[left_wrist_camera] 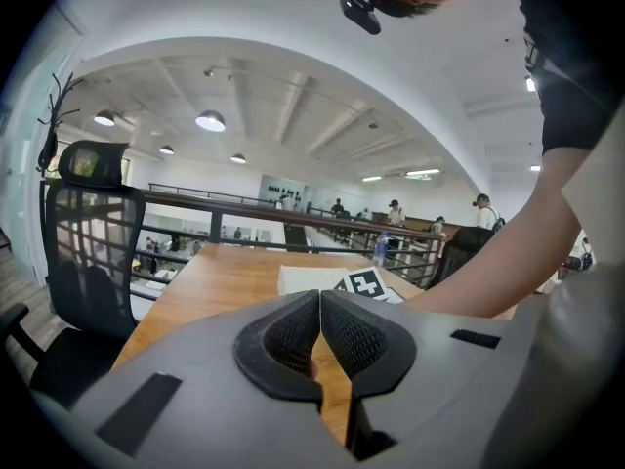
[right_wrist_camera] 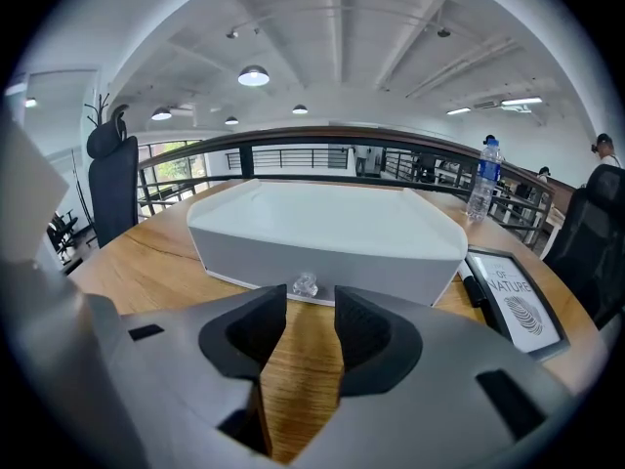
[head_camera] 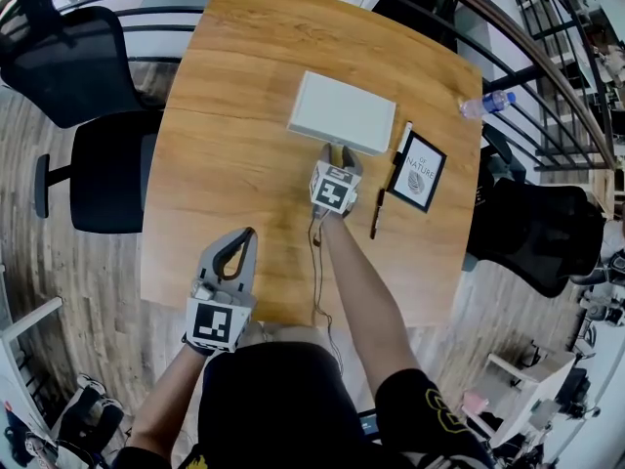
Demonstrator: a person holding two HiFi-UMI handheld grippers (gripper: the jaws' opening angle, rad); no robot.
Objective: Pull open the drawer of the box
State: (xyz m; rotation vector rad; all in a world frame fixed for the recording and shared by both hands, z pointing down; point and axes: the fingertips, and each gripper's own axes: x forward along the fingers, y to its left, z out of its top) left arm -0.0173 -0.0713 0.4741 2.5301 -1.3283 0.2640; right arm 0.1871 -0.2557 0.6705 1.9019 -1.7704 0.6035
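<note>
The wooden table [head_camera: 244,164] carries the white box [head_camera: 342,112] towards its far side. The box's drawer is shut, its front flush with the shell.

Nearer the person than the box and well apart from it, the left gripper [head_camera: 239,247] hangs over the table edge. Its jaws are together with nothing between them.

The right gripper [head_camera: 339,154] sits right at the box's near face, jaws partly apart and holding nothing.

A framed card [head_camera: 418,171] lies just right of the box, with a dark pen [head_camera: 376,213] on its near side. A water bottle [head_camera: 485,105] stands further right, at the table's rim.

Smallest is the clear knob [right_wrist_camera: 305,284], low on the middle of the drawer front. It stands just ahead of the right gripper's tips, lined up with the gap but not yet touched.

This looks like the reach for the knob. The next move calls for easing forward until the pads flank it, closing, then drawing straight back. A light box may slide along with the pull.

The card's lettering reads "OF NATURE" over a leaf emblem.
</note>
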